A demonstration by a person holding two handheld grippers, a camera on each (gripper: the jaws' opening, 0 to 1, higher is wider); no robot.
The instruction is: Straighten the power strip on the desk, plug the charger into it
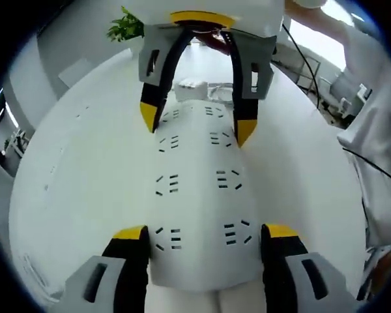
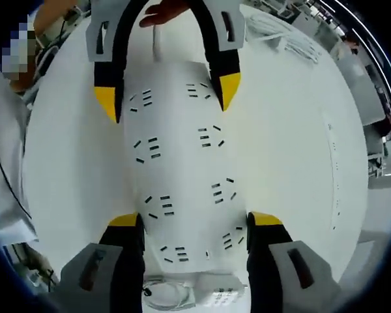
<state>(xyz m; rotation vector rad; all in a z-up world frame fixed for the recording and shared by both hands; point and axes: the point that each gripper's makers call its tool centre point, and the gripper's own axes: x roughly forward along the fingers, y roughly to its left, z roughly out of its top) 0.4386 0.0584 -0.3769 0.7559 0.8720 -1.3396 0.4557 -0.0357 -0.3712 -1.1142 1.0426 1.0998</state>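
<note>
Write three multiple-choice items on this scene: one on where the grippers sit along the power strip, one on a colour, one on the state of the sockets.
1. Where do the two grippers hold the power strip?
A. Both at one end
B. One at each end, facing each other
C. Both above it, clear of it

2. What colour are the jaw tips?
A. Yellow
B. Red
C. Green

3. What state are the visible sockets in?
A. All filled with plugs
B. Covered by tape
C. No plug in any

Answers: 1 B, since each view shows its own jaws straddling the near end and the other gripper at the far end. 2 A, yellow caps on black jaws. 3 C, every visible slot group is open.
</note>
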